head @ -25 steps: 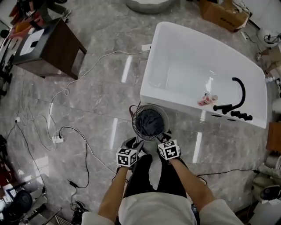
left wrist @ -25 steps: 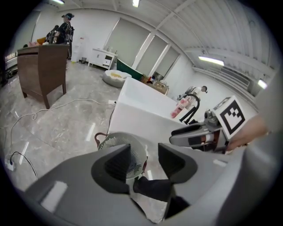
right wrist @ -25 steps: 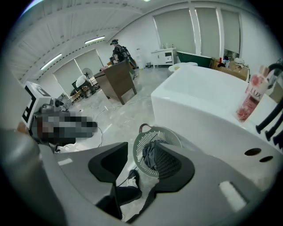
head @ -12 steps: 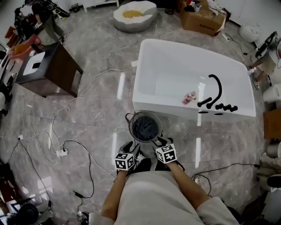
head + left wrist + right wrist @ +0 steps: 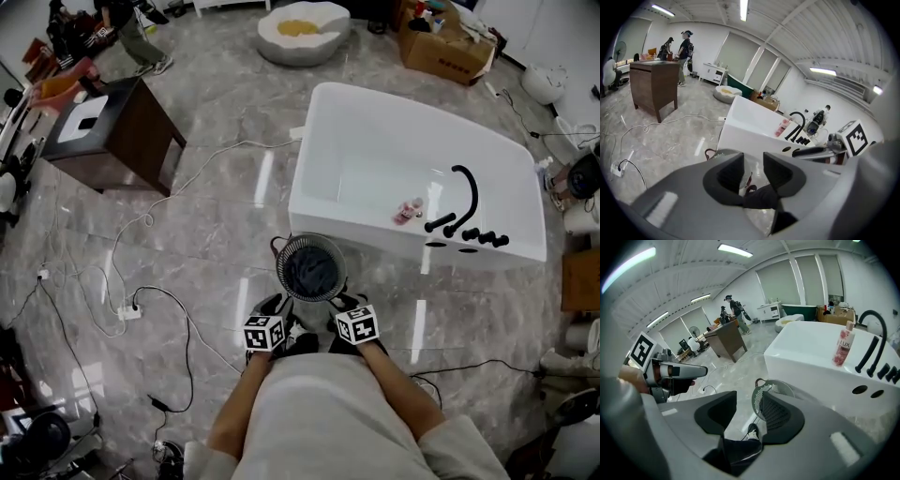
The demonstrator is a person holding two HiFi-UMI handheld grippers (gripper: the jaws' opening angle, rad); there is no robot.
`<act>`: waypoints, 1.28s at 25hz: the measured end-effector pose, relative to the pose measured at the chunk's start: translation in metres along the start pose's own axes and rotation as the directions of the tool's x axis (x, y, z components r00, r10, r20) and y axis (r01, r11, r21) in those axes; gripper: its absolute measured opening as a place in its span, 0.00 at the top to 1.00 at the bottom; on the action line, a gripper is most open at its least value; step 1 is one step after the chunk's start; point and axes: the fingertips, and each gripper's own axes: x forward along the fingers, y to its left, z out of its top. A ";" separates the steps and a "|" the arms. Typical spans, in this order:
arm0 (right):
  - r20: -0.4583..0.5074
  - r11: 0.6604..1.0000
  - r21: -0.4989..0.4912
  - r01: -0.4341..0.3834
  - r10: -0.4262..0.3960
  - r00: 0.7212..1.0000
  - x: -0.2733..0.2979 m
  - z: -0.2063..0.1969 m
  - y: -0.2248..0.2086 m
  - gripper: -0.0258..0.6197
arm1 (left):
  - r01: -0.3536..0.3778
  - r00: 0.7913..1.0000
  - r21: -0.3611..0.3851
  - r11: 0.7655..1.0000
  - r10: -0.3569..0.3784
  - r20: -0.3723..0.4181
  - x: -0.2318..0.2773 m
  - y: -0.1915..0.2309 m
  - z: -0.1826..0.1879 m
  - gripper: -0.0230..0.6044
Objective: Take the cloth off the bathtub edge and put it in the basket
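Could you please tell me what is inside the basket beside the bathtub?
A dark cloth lies bunched inside the basket, filling most of it. The cloth covers the basket's bottom, so anything beneath it cannot be seen.

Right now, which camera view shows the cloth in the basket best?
The head view: it looks down into the basket and shows the dark cloth inside. The right gripper view shows the basket's mesh from the side, no cloth. The left gripper view shows only part of its rim.
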 end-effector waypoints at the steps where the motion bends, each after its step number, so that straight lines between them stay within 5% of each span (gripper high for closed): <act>1: 0.000 1.000 -0.002 -0.001 0.001 1.000 0.001 0.000 0.000 0.72 | -0.009 1.000 0.002 1.000 0.009 -0.004 0.000 0.001 -0.002 0.69; 11: -0.005 1.000 -0.011 0.002 -0.002 1.000 0.007 0.002 -0.001 0.89 | -0.039 0.999 -0.010 0.999 0.039 0.014 -0.006 0.007 -0.004 0.87; 32: -0.053 1.000 -0.017 -0.001 0.000 0.999 0.025 0.003 0.008 0.96 | -0.071 0.996 -0.041 0.997 0.074 0.055 -0.019 0.027 0.001 0.87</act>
